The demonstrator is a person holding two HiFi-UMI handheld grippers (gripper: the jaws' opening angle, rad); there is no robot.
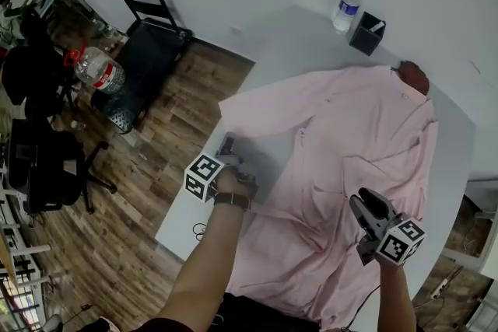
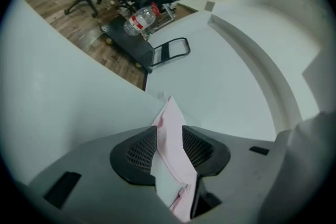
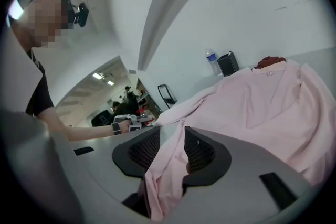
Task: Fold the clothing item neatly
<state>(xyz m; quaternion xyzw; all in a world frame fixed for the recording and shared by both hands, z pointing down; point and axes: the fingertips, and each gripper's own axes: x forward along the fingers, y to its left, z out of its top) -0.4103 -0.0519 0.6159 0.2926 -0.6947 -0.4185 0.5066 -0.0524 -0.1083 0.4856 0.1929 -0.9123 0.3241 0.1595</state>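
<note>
Pink garment (image 1: 366, 128), one, covers the desk (image 1: 299, 39). I read left gripper (image 1: 227, 145) and right gripper (image 1: 366, 204) both parted, fabric between jaws. One bottle (image 1: 347, 9), far edge, label illegible.

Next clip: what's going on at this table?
A person with a gripper in each hand is working on a long-sleeved pale pink garment spread on a white table. The left gripper has the end of the outstretched sleeve between its jaws. The right gripper has a bunch of cloth near the hem between its jaws. Whether either is pinching firmly is unclear. The garment lies open, with no fold made yet.
</note>
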